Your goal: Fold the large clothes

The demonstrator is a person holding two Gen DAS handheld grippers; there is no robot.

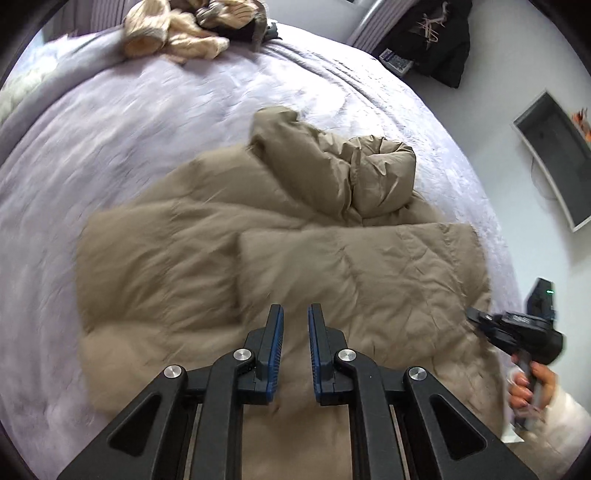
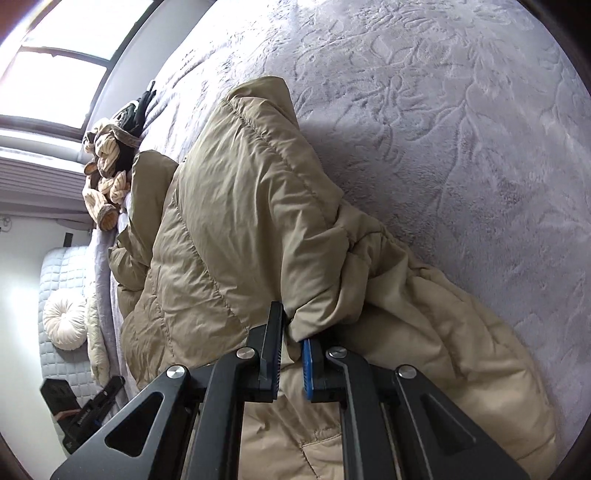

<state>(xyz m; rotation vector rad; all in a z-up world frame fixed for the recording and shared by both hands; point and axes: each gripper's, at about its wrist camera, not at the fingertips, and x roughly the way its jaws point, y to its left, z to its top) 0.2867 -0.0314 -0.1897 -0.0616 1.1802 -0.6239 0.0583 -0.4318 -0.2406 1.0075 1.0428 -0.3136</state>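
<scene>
A tan puffer jacket (image 1: 332, 258) lies spread on the lilac bedspread (image 1: 129, 129), its hood and a sleeve bunched at the far side. My left gripper (image 1: 296, 314) hovers low over the jacket's near part, its blue pads close together with tan fabric in the narrow gap. The right gripper (image 1: 474, 317), held by a hand (image 1: 532, 384), touches the jacket's right edge. In the right wrist view, my right gripper (image 2: 291, 326) is shut on a fold of the jacket (image 2: 240, 221), which bulges up over the pads. The left gripper (image 2: 110, 387) shows at the bed's edge.
A heap of cream striped clothes (image 1: 177, 33) sits at the far end of the bed, also visible as the cream heap (image 2: 103, 177). A black garment (image 1: 432, 33) hangs on the wall near a framed screen (image 1: 550, 155). A round cushion (image 2: 64, 321) lies beside the bed.
</scene>
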